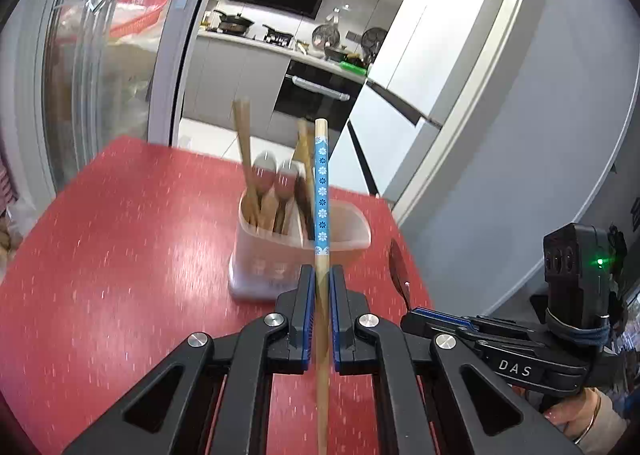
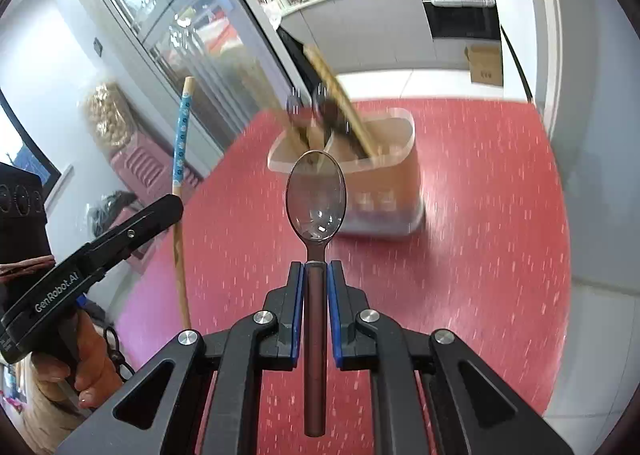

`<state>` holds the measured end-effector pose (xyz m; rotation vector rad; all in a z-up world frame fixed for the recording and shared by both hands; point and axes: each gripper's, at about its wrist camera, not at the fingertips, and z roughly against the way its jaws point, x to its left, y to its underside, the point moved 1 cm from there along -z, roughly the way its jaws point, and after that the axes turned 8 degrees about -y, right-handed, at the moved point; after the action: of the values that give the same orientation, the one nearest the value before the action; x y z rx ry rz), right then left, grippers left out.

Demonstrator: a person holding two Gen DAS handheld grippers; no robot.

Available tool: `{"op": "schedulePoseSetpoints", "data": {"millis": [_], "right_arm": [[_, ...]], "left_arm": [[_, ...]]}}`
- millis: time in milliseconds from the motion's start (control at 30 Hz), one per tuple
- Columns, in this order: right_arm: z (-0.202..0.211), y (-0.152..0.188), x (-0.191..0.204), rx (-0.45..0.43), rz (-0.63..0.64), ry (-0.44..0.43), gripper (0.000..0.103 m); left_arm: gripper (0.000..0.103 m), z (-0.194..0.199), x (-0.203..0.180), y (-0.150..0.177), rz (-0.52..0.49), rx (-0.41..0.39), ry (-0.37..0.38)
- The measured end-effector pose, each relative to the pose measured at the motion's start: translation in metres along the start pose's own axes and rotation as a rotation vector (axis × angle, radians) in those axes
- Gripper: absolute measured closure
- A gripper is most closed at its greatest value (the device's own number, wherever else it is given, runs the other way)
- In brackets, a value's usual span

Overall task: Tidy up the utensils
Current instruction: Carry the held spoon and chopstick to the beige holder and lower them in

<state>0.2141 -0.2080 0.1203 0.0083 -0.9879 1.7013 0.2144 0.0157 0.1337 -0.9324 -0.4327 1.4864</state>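
My left gripper (image 1: 320, 279) is shut on a wooden chopstick with a blue flowered band (image 1: 321, 199), held upright above the red table. It also shows in the right wrist view (image 2: 180, 159). My right gripper (image 2: 317, 269) is shut on the handle of a metal spoon (image 2: 316, 191), bowl pointing forward. A translucent utensil holder (image 1: 280, 255) stands on the table just ahead of both grippers, with wooden chopsticks and spoons in it. It shows in the right wrist view (image 2: 380, 191) too. The right gripper appears at the right of the left wrist view (image 1: 416, 315).
The red speckled table (image 1: 120, 255) ends just behind the holder. Beyond it are a glass cabinet (image 1: 100, 67), a kitchen counter and a white fridge (image 1: 440, 35). A cardboard box (image 2: 484, 63) sits on the floor.
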Motion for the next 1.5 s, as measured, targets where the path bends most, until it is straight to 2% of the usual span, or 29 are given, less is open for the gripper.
{"op": "schedulePoseSetpoints", "data": {"millis": [367,667,967,1200,1500], "right_arm": [[-0.016,-0.092,-0.006,-0.128,0.099,0.004,0.091],[-0.057,-0.141,-0.012,-0.196,0.161,0.009,0.091],[-0.099,-0.139,-0.02,-0.254,0.248,0.109,0.091],[-0.111,-0.127,-0.027,-0.289,0.288,0.149,0.091],[-0.108,-0.098,-0.019,-0.306,0.378,0.192,0.091]], "left_arm": [[0.068,-0.056,-0.001,-0.088,-0.004,-0.099,-0.018],[0.068,-0.105,0.002,-0.119,-0.023,-0.153,-0.068],[0.068,-0.14,0.006,-0.117,-0.03,-0.23,-0.14],[0.068,-0.151,0.013,-0.104,-0.018,-0.302,-0.17],[0.068,-0.15,0.003,-0.08,-0.086,-0.296,-0.214]]}}
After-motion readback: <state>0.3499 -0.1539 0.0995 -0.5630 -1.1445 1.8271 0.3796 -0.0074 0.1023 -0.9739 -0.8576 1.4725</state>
